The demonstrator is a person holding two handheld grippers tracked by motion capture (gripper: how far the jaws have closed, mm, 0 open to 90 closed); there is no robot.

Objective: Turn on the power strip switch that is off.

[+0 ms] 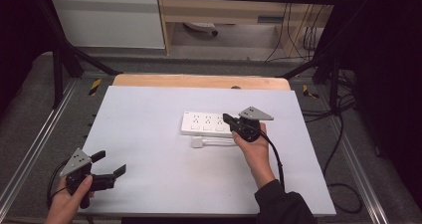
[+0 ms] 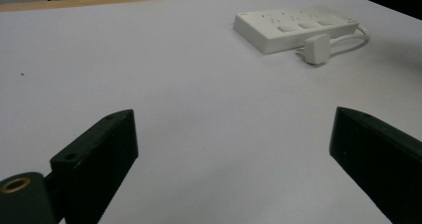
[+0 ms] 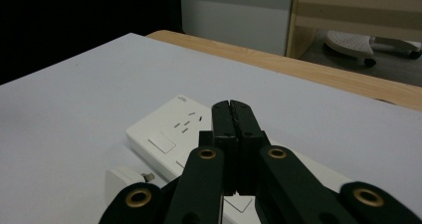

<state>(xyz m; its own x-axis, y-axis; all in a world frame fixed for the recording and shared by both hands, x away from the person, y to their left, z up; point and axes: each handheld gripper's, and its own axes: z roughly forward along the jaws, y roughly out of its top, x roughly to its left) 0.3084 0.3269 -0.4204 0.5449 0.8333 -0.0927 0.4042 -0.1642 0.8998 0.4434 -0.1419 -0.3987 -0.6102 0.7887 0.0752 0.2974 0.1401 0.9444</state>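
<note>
A white power strip lies right of centre on the white sheet, its sockets facing up. Its white plug and folded cable rest just in front of it. My right gripper hovers over the strip's right end, jaws pressed shut with nothing between them; in the right gripper view its tips sit above the strip, with the plug at lower left. My left gripper is open near the front left corner. In the left gripper view, its jaws stand wide apart, facing the distant strip and plug.
The white sheet covers a wooden table whose far edge shows. Black frame legs stand at the back corners. Cables trail on the floor at right. A wooden cabinet stands beyond.
</note>
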